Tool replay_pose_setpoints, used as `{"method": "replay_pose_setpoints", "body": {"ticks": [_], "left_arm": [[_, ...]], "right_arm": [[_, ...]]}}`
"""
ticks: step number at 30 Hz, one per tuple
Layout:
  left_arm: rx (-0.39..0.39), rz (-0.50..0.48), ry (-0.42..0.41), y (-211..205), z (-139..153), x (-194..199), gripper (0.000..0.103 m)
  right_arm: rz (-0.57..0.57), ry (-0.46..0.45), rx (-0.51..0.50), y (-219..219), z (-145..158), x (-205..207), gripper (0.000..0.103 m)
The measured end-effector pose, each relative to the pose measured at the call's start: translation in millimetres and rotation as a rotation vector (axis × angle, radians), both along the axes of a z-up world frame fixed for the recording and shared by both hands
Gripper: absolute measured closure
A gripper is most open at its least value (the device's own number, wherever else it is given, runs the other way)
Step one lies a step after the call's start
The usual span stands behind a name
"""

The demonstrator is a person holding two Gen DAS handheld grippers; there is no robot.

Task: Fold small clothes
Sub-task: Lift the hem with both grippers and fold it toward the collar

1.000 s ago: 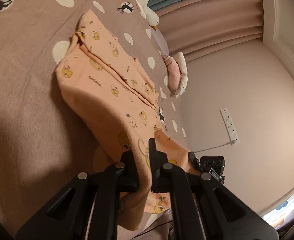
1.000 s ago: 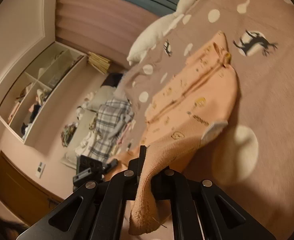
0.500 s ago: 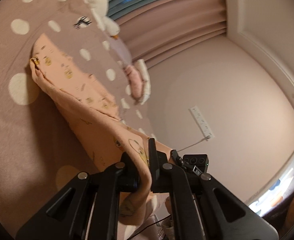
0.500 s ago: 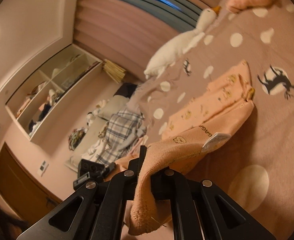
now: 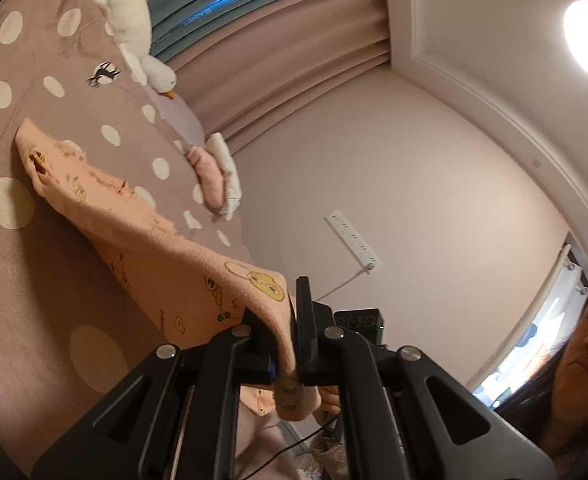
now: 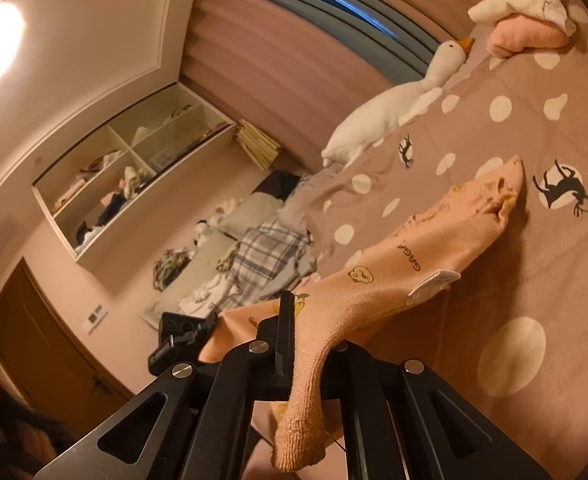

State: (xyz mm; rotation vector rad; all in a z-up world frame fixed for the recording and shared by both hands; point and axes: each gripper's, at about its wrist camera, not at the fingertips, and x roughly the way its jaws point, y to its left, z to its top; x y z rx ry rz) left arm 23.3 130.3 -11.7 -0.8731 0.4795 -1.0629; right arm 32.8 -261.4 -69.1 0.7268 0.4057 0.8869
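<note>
A small peach garment (image 5: 149,248) with yellow cartoon prints hangs between my two grippers above the brown dotted bedspread (image 5: 33,280). My left gripper (image 5: 289,340) is shut on one near edge of it. My right gripper (image 6: 310,344) is shut on the other near edge of the garment (image 6: 406,264), with a cuff drooping below the fingers. The far end still rests on the bed, and a white label (image 6: 434,282) shows on its underside.
A white goose plush (image 6: 394,108) lies at the bed's far side. Folded pink and white clothes (image 5: 215,176) sit near the wall. A pile of loose laundry (image 6: 261,252) lies beyond the bed. The person's face (image 5: 586,344) is at the right edge.
Both grippers have lifted the near end of the garment up and back, so more of it hangs off the bed. Both views tilt up toward wall and ceiling.
</note>
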Motion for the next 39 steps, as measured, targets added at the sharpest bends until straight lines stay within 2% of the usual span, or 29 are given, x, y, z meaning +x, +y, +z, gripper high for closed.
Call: {"method": "replay_pose_setpoints", "body": {"ticks": [5,10,14,22,27,30,34,39], "left_arm": [[0.010,-0.002,-0.034,5,14,-29,0.100],[0.036,0.008,0.015,8,8,-38,0.100],[0.042,0.058,0.049,15,2,-24,0.099],[0.033,0.173,0.158,28,-24,53,0.100],[0.022,0.232,0.214,41,-37,109,0.100],[0.072,0.268,0.271,43,-50,145,0.100],[0.128,0.292,0.373,45,-78,181,0.099],[0.181,0.309,0.469,46,-99,212,0.099]], "right_arm": [[-0.004,-0.029,-0.023,-6,13,-23,0.098],[-0.010,-0.003,-0.076,-5,14,-27,0.098],[-0.008,0.026,-0.063,-8,8,-16,0.098],[-0.047,0.181,-0.053,-14,-5,47,0.098],[-0.107,0.276,-0.031,-24,-9,100,0.098],[-0.149,0.339,-0.039,-28,-16,134,0.098],[-0.196,0.460,-0.075,-29,-43,178,0.098],[-0.187,0.590,-0.134,-21,-73,212,0.098]]}}
